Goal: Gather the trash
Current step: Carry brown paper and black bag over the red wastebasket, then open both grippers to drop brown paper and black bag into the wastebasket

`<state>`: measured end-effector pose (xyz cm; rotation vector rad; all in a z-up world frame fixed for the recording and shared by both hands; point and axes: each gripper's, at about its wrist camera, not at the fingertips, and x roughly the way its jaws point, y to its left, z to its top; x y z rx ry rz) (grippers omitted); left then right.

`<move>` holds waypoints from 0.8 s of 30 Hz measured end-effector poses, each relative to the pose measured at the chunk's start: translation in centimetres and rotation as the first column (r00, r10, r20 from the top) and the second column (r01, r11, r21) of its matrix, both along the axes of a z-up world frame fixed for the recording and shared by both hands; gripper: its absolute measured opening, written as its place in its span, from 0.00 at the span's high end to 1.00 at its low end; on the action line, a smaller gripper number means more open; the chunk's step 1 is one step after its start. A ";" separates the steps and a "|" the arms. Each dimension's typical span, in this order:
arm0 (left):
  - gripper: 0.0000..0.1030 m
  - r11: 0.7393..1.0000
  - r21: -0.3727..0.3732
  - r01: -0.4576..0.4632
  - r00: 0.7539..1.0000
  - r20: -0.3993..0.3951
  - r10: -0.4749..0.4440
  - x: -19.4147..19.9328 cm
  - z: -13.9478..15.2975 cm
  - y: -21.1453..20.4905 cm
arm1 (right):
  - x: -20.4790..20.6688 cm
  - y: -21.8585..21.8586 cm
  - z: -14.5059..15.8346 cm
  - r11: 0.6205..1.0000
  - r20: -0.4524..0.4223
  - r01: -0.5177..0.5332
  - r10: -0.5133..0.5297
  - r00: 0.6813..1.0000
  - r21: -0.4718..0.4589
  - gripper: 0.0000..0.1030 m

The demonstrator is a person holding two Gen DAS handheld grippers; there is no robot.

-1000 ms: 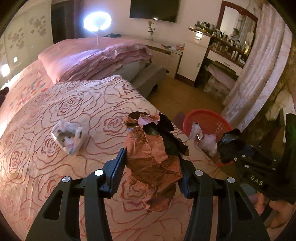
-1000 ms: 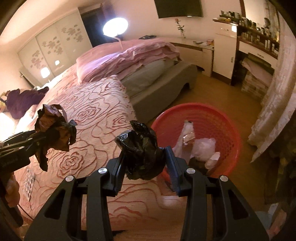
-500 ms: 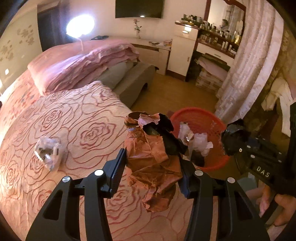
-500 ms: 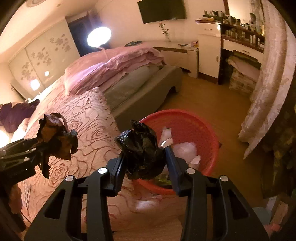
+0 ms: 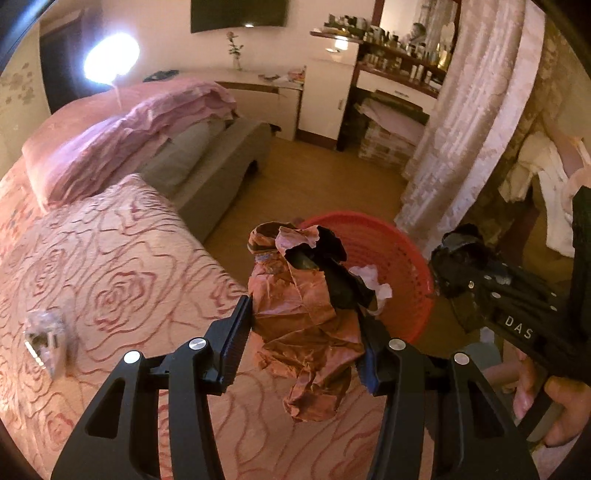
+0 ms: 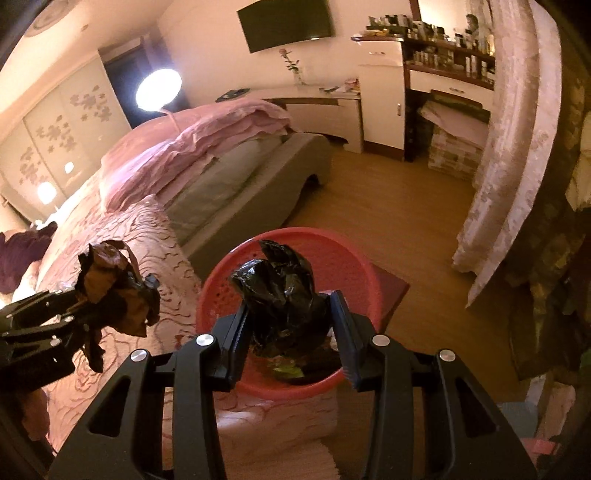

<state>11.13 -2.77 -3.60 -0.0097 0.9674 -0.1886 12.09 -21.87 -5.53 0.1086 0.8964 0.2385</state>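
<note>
So I'm over a bed with a pink rose-patterned quilted bedspread (image 5: 122,295), wooden floor (image 5: 314,184) beyond its edge, in a warm-lit bedroom. There's a folded pink duvet (image 5: 125,140) at the far end of the bed, one black wall TV (image 5: 238,13), a bright round lamp (image 5: 110,57), a cluttered dresser with a mirror (image 5: 399,59) and a pale lace curtain (image 5: 472,122) on the right.

Trash count: three pieces outside the bin. My left gripper (image 5: 303,339) has its fingers pinching one crumpled reddish-brown paper bag with a black bit tangled in it (image 5: 306,317), held over the bed's edge next to the bin. My right gripper (image 6: 290,328) has its fingers clamped on one scrunched black plastic bag (image 6: 284,291), right above the one round red plastic mesh basket (image 6: 354,266), which sits on the floor against the bed's edge. One clear crinkled plastic wrapper (image 5: 46,339) lies on the bedspread towards the left side. White crumpled bits (image 5: 373,280) are in the basket; can't count them.
</note>
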 end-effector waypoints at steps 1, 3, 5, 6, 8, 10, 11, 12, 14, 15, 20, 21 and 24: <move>0.53 1.000 -0.002 0.006 1.000 -0.008 -0.006 0.3 -0.3 -0.3 | 0.2 -0.2 -0.2 1.000 -0.004 0.007 -0.007 1.000 0.000 0.61; 0.53 1.000 -0.001 0.025 0.999 -0.021 -0.025 0.8 -1.0 -1.1 | 0.5 -0.6 -0.5 1.000 -0.015 0.018 -0.018 1.000 0.000 0.61; 0.53 0.999 0.003 0.042 0.999 -0.033 -0.042 1.3 -1.5 -1.7 | 0.8 -0.9 -1.0 1.000 -0.028 0.031 -0.031 0.999 -0.002 0.61; 0.53 0.999 0.003 0.049 0.998 -0.042 -0.048 1.6 -1.8 -1.9 | 0.9 -1.2 -1.2 0.999 -0.035 0.039 -0.039 0.999 0.000 0.61; 0.53 0.998 0.005 0.057 0.996 -0.066 -0.057 2.3 -2.7 -2.5 | 0.9 -1.5 -1.5 0.999 -0.043 0.049 -0.048 0.998 0.001 0.61; 0.53 0.998 0.007 0.068 0.994 -0.083 -0.067 2.8 -3.2 -3.0 | 0.9 -1.8 -1.7 0.998 -0.049 0.057 -0.056 0.997 0.002 0.61; 0.53 0.997 0.009 0.078 0.993 -0.094 -0.076 3.0 -3.6 -3.3 | 1.0 -2.0 -1.9 0.998 -0.052 0.062 -0.061 0.997 0.001 0.61; 0.53 0.996 0.013 0.084 0.992 -0.099 -0.082 3.1 -3.8 -3.5 | 1.0 -2.2 -2.1 0.998 -0.056 0.067 -0.066 0.996 0.001 0.61; 0.53 0.995 0.027 0.098 0.990 -0.107 -0.095 3.4 -4.4 -4.1 | 1.1 -2.5 -2.3 0.997 -0.062 0.074 -0.074 0.995 0.000 0.61; 0.53 0.994 0.029 0.103 0.989 -0.112 -0.099 3.5 -4.6 -4.3 | 1.1 -2.6 -2.3 0.997 -0.064 0.077 -0.077 0.995 0.000 0.61; 0.52 0.993 0.031 0.117 0.985 -0.133 -0.112 3.8 -5.5 -4.9 | 1.5 -2.9 -2.9 0.996 -0.079 0.084 -0.084 0.993 -0.004 0.61; 0.51 0.992 0.030 0.119 0.984 -0.137 -0.114 3.9 -5.6 -5.0 | 1.5 -2.9 -3.0 0.996 -0.082 0.085 -0.085 0.993 -0.004 0.61; 0.45 0.993 0.007 0.118 0.980 -0.161 -0.116 4.1 -5.8 -4.9 | 1.8 -2.9 -3.3 0.996 -0.088 0.084 -0.084 0.993 -0.006 0.61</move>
